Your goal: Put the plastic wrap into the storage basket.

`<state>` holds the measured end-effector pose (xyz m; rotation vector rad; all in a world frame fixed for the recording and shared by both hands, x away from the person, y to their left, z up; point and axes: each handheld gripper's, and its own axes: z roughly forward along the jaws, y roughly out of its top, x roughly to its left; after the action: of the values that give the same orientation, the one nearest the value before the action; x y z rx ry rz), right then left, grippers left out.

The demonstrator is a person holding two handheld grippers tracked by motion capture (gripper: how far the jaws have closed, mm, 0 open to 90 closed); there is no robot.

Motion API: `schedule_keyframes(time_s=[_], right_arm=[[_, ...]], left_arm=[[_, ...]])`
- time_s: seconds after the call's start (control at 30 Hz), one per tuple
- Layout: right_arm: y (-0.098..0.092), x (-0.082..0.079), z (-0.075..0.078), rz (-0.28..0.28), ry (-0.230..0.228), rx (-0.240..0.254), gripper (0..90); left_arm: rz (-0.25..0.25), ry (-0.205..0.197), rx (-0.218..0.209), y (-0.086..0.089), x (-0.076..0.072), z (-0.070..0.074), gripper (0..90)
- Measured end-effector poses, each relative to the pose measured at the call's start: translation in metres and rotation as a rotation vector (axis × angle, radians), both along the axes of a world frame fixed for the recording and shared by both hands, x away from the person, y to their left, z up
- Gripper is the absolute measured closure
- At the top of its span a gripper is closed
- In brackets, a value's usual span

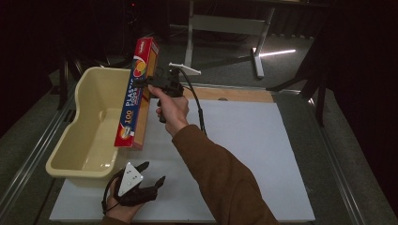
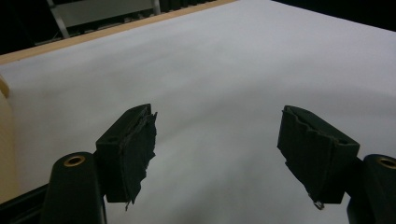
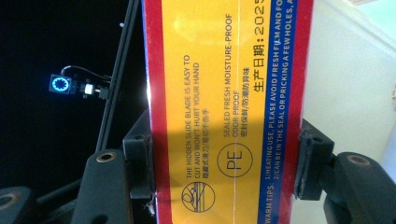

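Pinching the long box [image 1: 136, 96] across its narrow width, the right gripper [image 1: 149, 84] holds it in the air over the tub's [image 1: 96, 77] 3 o'clock rim. Light, stiff cardboard (glossy, probably slippery); gripping nearer mid-length should curb swinging. The left gripper [image 1: 152, 174] rests at 7 o'clock, jaws spread, holding nothing.

plastic wrap box [image 3: 229, 112] ends cut off by frame, small print blurred
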<state>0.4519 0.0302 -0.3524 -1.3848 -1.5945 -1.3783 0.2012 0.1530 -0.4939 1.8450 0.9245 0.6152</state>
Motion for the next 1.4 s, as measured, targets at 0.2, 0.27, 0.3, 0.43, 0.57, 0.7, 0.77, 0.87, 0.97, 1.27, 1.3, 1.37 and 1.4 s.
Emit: schedule_keyframes(time_s=[0.2, 0.27, 0.3, 0.43, 0.57, 0.7, 0.77, 0.87, 0.97, 1.27, 1.3, 1.37, 1.4], right_arm=[[0.016, -0.008, -0.001, 0.004, -0.012, -0.032, 39.0], [0.022, -0.011, 0.001, 0.004, -0.026, -0.041, 39.0], [0.022, -0.011, 0.001, 0.004, -0.026, -0.041, 39.0], [0.036, -0.016, 0.005, 0.017, -0.036, -0.036, 39.0], [0.047, -0.021, 0.003, 0.032, -0.035, -0.033, 39.0], [0.055, -0.024, -0.001, 0.035, -0.031, -0.029, 39.0], [0.059, -0.025, -0.003, 0.034, -0.025, -0.024, 39.0], [0.064, -0.026, -0.005, 0.034, -0.026, -0.025, 39.0], [0.068, -0.027, -0.008, 0.037, -0.02, -0.024, 39.0], [0.074, -0.026, -0.015, 0.035, -0.022, -0.043, 38.9], [0.076, -0.026, -0.017, 0.03, -0.023, -0.047, 38.9], [0.078, -0.025, -0.019, 0.03, -0.012, -0.043, 38.9], [0.078, -0.025, -0.02, 0.028, -0.008, -0.044, 38.9]], left_arm=[[0.008, -0.003, -0.003, 0.001, 0.0, 0.0, 27.2], [0.008, -0.005, -0.004, 0.001, 0.0, 0.0, 27.2], [0.008, -0.005, -0.004, 0.001, 0.0, 0.0, 27.2], [0.006, -0.017, 0.006, 0.002, -0.002, 0.001, 27.3], [0.009, -0.021, 0.0, 0.003, -0.003, 0.001, 27.4], [0.014, -0.022, -0.006, 0.004, -0.003, 0.001, 27.3], [0.015, -0.022, -0.006, 0.005, -0.003, 0.001, 27.4], [0.016, -0.025, -0.006, 0.005, -0.004, 0.002, 27.4], [0.019, -0.024, -0.006, 0.006, -0.004, 0.002, 27.4], [0.023, -0.026, -0.011, 0.006, -0.005, 0.001, 27.4], [0.024, -0.025, -0.01, 0.007, -0.006, 0.001, 27.4], [0.026, -0.029, -0.011, 0.008, -0.006, 0.001, 27.4], [0.025, -0.03, -0.009, 0.008, -0.007, 0.001, 27.4]])
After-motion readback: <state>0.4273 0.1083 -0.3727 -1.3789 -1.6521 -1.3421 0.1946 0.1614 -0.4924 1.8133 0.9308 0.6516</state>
